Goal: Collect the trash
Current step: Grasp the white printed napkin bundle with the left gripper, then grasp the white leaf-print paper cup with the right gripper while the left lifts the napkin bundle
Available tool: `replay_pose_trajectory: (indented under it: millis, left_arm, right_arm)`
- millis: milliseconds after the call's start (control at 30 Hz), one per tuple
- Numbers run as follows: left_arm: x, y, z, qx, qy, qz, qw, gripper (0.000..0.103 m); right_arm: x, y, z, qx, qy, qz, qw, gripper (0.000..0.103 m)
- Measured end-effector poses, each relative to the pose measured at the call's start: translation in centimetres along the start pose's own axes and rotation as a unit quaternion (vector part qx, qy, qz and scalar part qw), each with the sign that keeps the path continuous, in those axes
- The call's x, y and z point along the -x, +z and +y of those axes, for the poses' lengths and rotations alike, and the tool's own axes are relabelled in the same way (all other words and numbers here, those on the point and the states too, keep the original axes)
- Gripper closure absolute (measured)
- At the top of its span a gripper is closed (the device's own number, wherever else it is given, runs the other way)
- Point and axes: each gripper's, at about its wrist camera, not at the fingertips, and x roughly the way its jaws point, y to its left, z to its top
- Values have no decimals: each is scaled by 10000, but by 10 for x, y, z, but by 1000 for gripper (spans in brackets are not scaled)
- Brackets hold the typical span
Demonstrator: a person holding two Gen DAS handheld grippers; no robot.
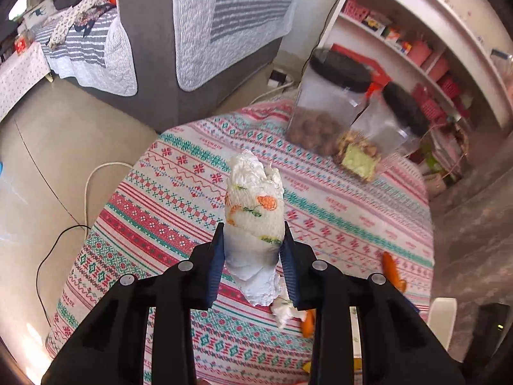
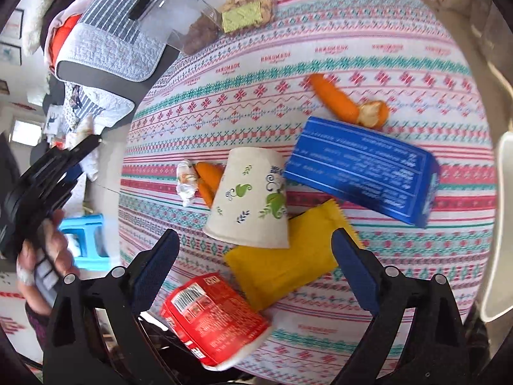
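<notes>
A home living room is shown: a grey sofa (image 1: 150,73) draped with striped quilts (image 1: 198,22), white shelves (image 1: 413,61) of household items, and a worktop covered by a patterned tablecloth (image 1: 179,211).

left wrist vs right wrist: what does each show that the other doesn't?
Left wrist only: the left gripper with its jaws shut on a crumpled paper towel, held above the table, and the white shelf unit behind.

Right wrist only: the right gripper, jaws open, over a paper cup lying on its side, a yellow packet, a blue box and a red package.

Both: the patterned tablecloth, the clear jars, orange peels, a small crumpled tissue and the sofa.
</notes>
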Motion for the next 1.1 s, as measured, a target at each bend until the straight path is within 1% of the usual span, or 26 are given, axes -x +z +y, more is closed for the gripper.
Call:
replay_pose_trajectory:
  millis: [100, 167, 233, 367, 433, 500, 567, 600, 633, 667, 733, 867, 1100]
  left_arm:
    - [41, -13, 0, 151, -396, -327, 9986, 70]
    - [52, -25, 4, 256, -516, -374, 9976, 70]
    - [49, -35, 6, 308, -503, -302, 9978, 70]
    - [27, -39, 10, 251, -293, -19, 9993, 70]
    - [20, -38, 13, 324, -330, 104, 9989, 70]
    - [19, -37, 13, 338, -365, 94, 9987, 70]
    - [19, -36, 14, 315, -351, 71, 9989, 70]
    - [19, -37, 14, 316, -352, 72, 9989, 70]
    - [18, -37, 14, 315, -350, 79, 9989, 70]
    - [18, -37, 15, 311, -339, 86, 9989, 70]
    - [17, -37, 16, 311, -306, 89, 9990, 70]
    - [18, -37, 20, 361, -291, 74, 9989, 70]
    - [25, -36, 18, 397, -370, -27, 9985, 70]
  right_arm:
    - [-22, 9, 0, -284, 8, 81, 9996, 14]
    - [-33, 13, 1, -364, -1, 115, 9993, 15]
    - [-38, 17, 3, -324, -61, 65, 9994, 15]
    - [-46, 25, 4, -270, -92, 34, 9996, 16]
    - [-52, 29, 2, -310, -132, 52, 9994, 19]
    - [-58, 32, 1, -350, -173, 75, 9992, 21]
    - [-59, 33, 3, -259, -243, 24, 9994, 27]
    - [-60, 33, 5, -207, -234, 39, 9995, 40]
    - [-62, 34, 6, -162, -185, 87, 9997, 46]
    - [-63, 34, 6, -158, -164, 102, 9997, 46]
    - [-61, 33, 7, -138, -175, 35, 9997, 49]
    - [-48, 32, 12, -20, -146, -148, 9998, 49]
    - [0, 31, 28, 256, 128, -788, 9965, 49]
